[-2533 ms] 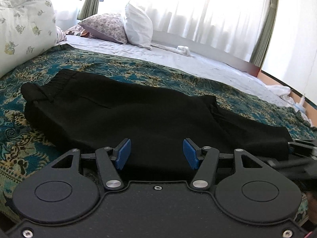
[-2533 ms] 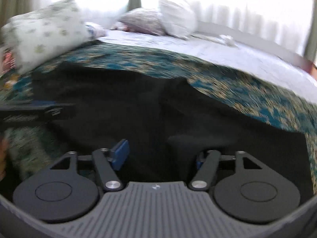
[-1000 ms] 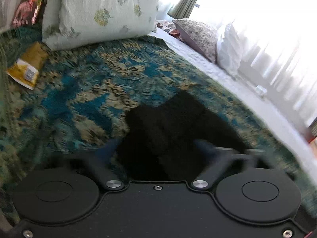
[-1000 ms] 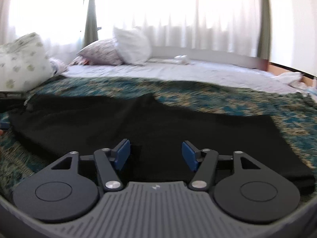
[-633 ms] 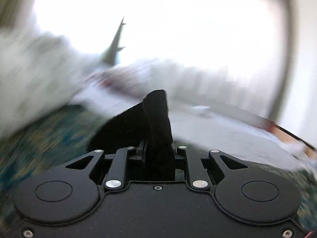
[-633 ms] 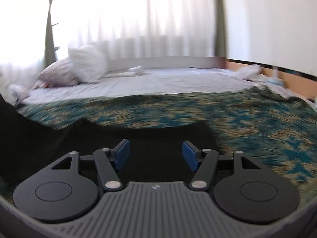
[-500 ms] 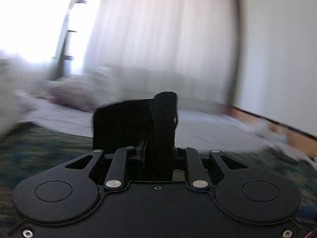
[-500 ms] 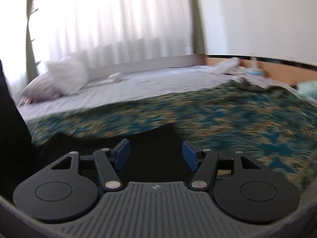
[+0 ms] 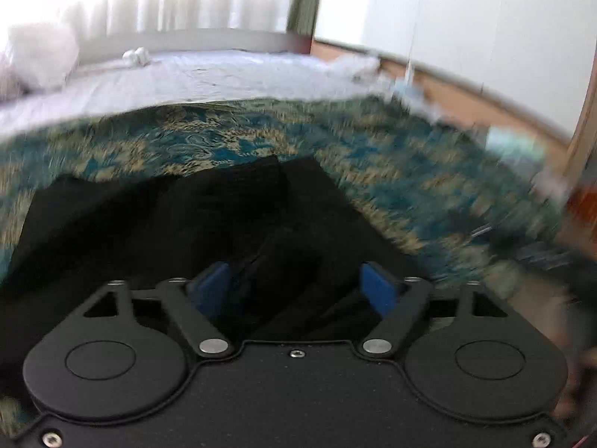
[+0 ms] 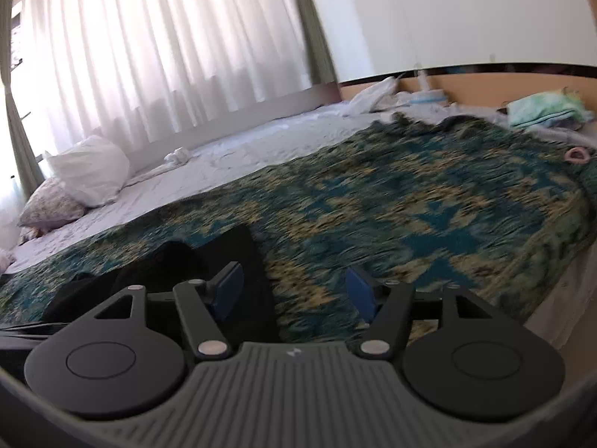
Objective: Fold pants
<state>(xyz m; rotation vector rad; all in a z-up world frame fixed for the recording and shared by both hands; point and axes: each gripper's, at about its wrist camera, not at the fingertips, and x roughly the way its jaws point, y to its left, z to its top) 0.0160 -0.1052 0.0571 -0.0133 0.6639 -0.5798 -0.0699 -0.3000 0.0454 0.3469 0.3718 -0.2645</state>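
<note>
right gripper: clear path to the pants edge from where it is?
Probably yes. The right gripper is open over the bedspread, and the pants edge lies just beside its left finger with nothing between.

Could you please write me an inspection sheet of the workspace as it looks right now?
Surface: bed with a teal and gold patterned bedspread; a pale sheet beyond it.
Job's things: black pants lying bunched on the bedspread, folds uneven.
Clutter: white pillow, patterned pillow, folded green cloth, small pink ring.
Grippers: left gripper has just been opening; pants fabric lies between its jaws, pads not pressing it. Right gripper open, over the pants' edge, holding nothing.
Cables: nothing seen.
Surroundings: white curtains, plain wall.
</note>
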